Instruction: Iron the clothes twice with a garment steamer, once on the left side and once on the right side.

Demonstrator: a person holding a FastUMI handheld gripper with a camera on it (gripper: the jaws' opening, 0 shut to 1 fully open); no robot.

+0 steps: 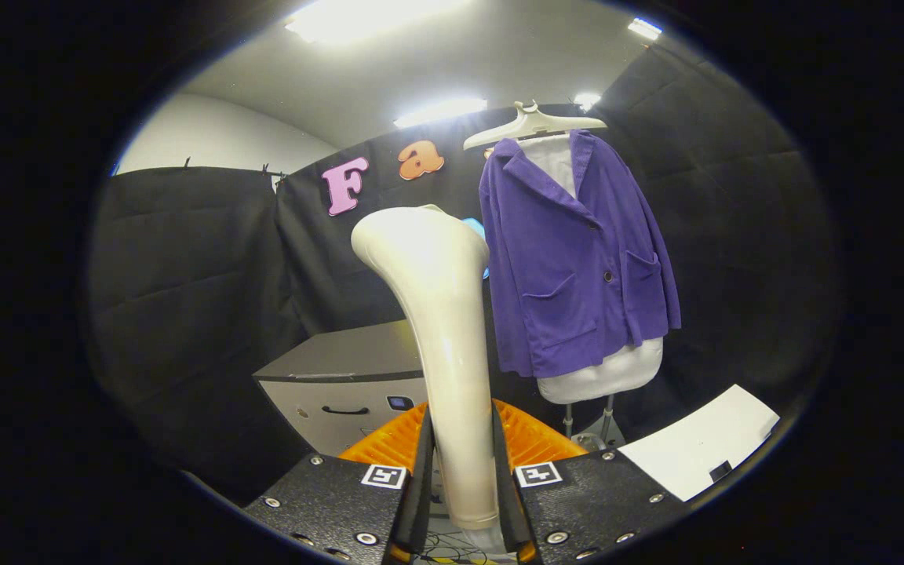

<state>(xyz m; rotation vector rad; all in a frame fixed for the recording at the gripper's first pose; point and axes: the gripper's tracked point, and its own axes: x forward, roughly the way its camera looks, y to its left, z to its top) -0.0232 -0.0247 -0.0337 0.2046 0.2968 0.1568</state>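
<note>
My gripper [464, 471] is shut on the handle of a cream-white garment steamer [440, 314], which rises upright from between the fingers and widens to its head at the top. Beyond the steamer and to its right hangs a purple corduroy jacket [577, 259] on a white hanger [534, 124], draped over a pale padded ironing form [601, 375] on a thin stand. The steamer head is left of the jacket's left edge and clearly nearer to me, not touching the cloth. The jacket front faces me, with two patch pockets and a dark button.
A grey cabinet [342, 384] with a drawer handle stands behind the steamer, low and to the left. An orange ribbed object [530, 439] sits just ahead of the fingers. A white board [695, 451] lies to the right, below the jacket. Black cloth walls surround the booth.
</note>
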